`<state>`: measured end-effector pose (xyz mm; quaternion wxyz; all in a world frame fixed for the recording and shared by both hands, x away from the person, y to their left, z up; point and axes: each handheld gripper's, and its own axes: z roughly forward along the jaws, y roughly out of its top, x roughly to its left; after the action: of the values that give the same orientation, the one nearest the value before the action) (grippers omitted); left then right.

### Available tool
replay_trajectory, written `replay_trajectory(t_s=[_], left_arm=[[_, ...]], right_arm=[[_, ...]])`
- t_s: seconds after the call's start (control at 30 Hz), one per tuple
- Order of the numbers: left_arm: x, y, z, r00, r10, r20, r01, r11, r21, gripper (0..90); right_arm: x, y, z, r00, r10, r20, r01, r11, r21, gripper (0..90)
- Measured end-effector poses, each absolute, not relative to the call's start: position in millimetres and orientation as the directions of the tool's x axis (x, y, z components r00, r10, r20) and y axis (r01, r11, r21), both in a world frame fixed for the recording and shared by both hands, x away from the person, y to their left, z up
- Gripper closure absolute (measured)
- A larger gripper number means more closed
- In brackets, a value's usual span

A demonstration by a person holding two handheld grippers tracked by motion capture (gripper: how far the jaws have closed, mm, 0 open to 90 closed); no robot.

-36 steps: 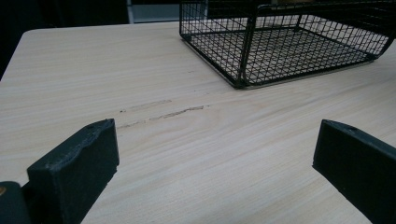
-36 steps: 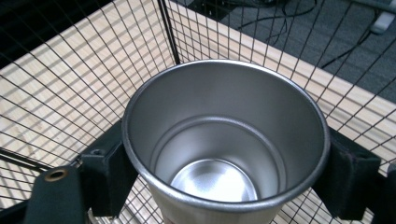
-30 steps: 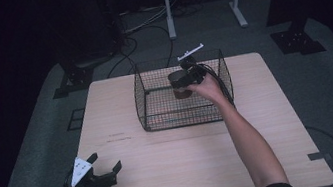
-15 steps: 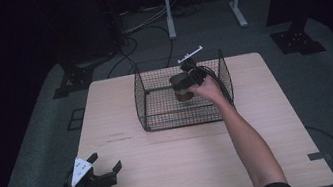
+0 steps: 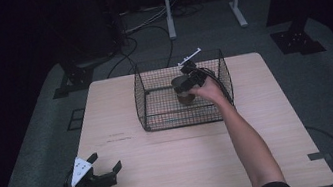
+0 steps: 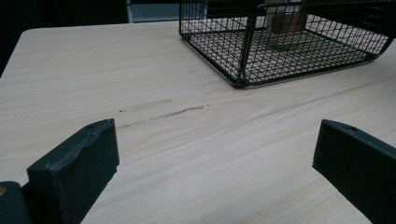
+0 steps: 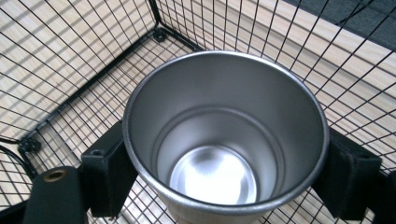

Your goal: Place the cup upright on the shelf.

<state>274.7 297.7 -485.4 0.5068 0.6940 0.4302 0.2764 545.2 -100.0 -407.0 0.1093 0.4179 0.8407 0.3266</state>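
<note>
Cup [image 7: 224,140] sits upright between right gripper [image 7: 224,179] jaws, clamped at its sides, axis vertical, inside wire basket [image 5: 156,102]. Left gripper [image 5: 98,177] spread wide, empty, well apart at near table [image 5: 176,168] edge. Right hand's move.

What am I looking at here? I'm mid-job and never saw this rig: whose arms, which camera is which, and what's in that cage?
No robot arm here: a person holds a two-jaw gripper in each hand. The high view looks down on the wooden table from the person's side. The left gripper sits near the table's front left corner, jaws wide apart, holding nothing; its own camera looks across bare wood toward the wire basket. The right gripper reaches into that wire basket from above. Its camera looks straight down into a metal cup, empty inside, with a black jaw pressed against each side, so the cup is gripped. Whether it rests on the basket floor, I cannot tell.
</note>
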Motion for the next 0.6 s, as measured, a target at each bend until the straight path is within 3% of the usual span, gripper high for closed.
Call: replay_trajectory(t_s=[0.6], left_arm=[[274.5,297.8,-485.3,0.479,0.876,-0.048,0.317,-0.122,0.941,0.0]], right_arm=[[542.2,-94.1,-412.4,-0.651,0.757,0.047,0.632,0.507,0.586,16.4]])
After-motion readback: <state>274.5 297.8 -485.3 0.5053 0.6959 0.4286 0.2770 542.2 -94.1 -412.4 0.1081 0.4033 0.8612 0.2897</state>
